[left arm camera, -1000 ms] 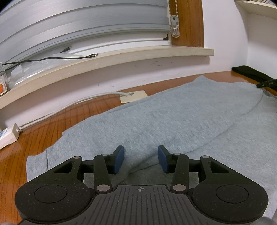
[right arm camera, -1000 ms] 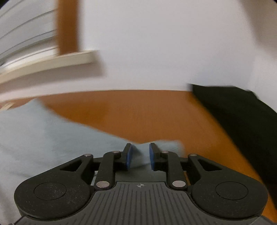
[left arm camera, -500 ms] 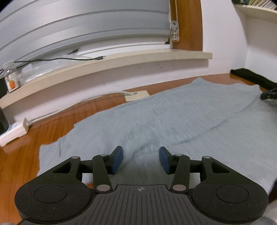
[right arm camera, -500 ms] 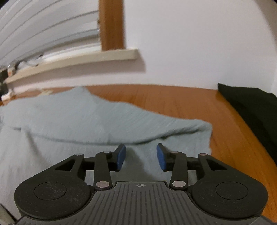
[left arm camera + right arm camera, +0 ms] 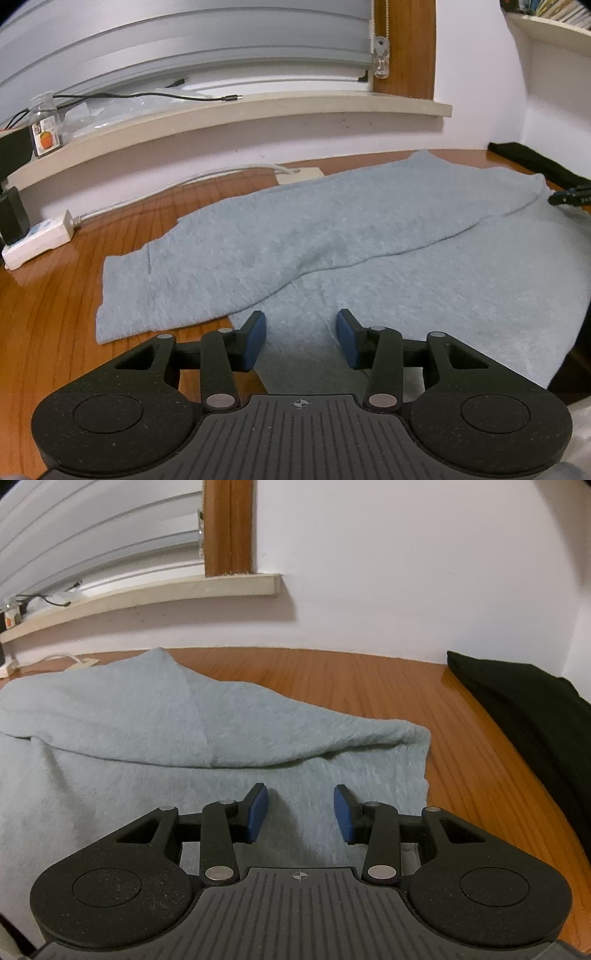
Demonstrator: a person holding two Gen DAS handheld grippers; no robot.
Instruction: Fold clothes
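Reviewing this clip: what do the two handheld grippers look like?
Both match. The left gripper and right gripper are matte black, with blue pads, silver pivot pins, a ribbed centre plate bearing a crosshair mark, and round discs either side. No cables or sleeves show.

Left claw (image 5: 301,338), right claw (image 5: 300,814) — both agape

We see our left gripper (image 5: 301,338) with blue pads held apart over a soft light-blue folded cloth (image 5: 332,243). The cloth lies on a shiny brown wooden floor (image 5: 48,314). A white power strip (image 5: 38,240) sits near the wall.
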